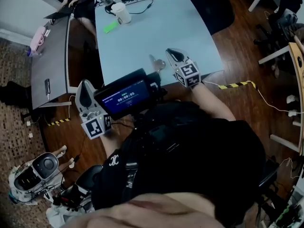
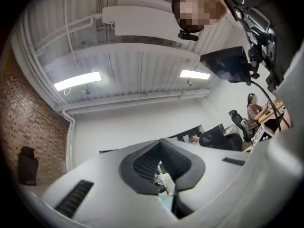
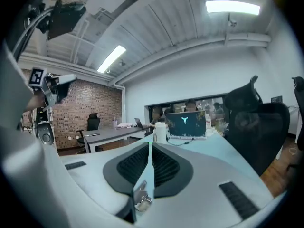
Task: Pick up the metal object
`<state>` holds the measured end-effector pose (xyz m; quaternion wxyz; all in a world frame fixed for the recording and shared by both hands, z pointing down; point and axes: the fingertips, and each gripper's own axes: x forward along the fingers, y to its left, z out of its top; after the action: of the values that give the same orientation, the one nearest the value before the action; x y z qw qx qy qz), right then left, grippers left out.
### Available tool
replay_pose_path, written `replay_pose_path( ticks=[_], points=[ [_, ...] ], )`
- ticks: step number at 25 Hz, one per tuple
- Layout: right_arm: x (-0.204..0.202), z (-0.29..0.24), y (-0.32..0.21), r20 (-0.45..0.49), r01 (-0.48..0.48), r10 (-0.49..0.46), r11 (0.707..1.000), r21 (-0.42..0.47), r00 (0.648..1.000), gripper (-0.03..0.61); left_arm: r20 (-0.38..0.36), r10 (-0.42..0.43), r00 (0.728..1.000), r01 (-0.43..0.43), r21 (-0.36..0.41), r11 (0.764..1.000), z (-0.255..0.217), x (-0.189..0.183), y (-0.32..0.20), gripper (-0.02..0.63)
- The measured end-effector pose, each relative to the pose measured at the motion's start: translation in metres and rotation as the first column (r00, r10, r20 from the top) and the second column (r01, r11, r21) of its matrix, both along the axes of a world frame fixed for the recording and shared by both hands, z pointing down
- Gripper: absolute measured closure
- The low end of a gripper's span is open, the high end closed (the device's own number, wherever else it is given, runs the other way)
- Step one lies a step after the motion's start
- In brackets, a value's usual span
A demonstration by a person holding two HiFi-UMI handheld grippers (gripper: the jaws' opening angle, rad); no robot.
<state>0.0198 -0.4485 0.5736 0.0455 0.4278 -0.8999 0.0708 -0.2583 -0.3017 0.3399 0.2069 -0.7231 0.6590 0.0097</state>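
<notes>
**Jaws barely parted on the right, pinched empty on the left**

Jaws of the right gripper (image 3: 149,146): parted to a thin slit, clamping nothing as far as can be judged. Jaws of the left gripper (image 2: 160,140): tips pinched together, empty.

Working over the wide pale-blue table (image 1: 142,37), with the right gripper low above its near edge. Left gripper held off the table to the near left, well apart from the work. Lying near that same edge, just beside the right jaws on their left: the small shiny silver metal object (image 1: 156,63).

Judged to be the approach to the grasp.
- Open wider first, as so thin a slit looks unlikely to pass over the piece.
- Shift left until the piece sits centred between the pads.
- Keep the tips low to the table, close gently, then lift straight up.
- Expect a hard, smooth piece to skid or flip if pinched off-centre.
- Leave the left gripper where it hangs.

Given by the head view alone: the sideways offset between jaws and piece, and the left gripper's place.

Given by the right gripper view alone:
- The slit itself, with the metal glinting at its lower end. Cannot tell whether inside the slit or beneath it.
- Further off, the dark open laptop with a glowing logo (image 3: 186,125), then the white lidded cup (image 3: 160,131).

Left gripper view: tilted up at ceiling lights, showing nothing of the piece.
</notes>
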Motion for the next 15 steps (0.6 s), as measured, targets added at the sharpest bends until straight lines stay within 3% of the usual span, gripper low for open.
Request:
replay_pose_path(
  ticks=[4, 7, 12, 15],
  points=[
    [-0.021, 0.053, -0.01, -0.026, 0.003, -0.007, 0.988, -0.151, 1.0, 0.549, 0.0, -0.016, 1.0, 0.016, -0.017, 1.0, 0.006, -0.004, 0.015, 0.601],
    [-0.03, 0.094, -0.014, -0.051, 0.002, -0.016, 0.961, -0.276, 0.999, 0.545, -0.011, -0.013, 1.0, 0.013, -0.021, 1.0, 0.005, -0.002, 0.023, 0.601],
    [-0.034, 0.163, -0.014, -0.097, -0.018, -0.034, 0.869, -0.495, 0.995, 0.526, -0.004, -0.005, 1.0, 0.005, -0.034, 0.999, 0.002, -0.003, 0.024, 0.601],
    [-0.033, 0.18, -0.014, -0.045, -0.023, -0.004, 0.807, -0.59, 0.999, 0.499, -0.001, 0.002, 1.0, -0.002, -0.049, 0.999, 0.005, -0.005, 0.023, 0.601]
  ],
)
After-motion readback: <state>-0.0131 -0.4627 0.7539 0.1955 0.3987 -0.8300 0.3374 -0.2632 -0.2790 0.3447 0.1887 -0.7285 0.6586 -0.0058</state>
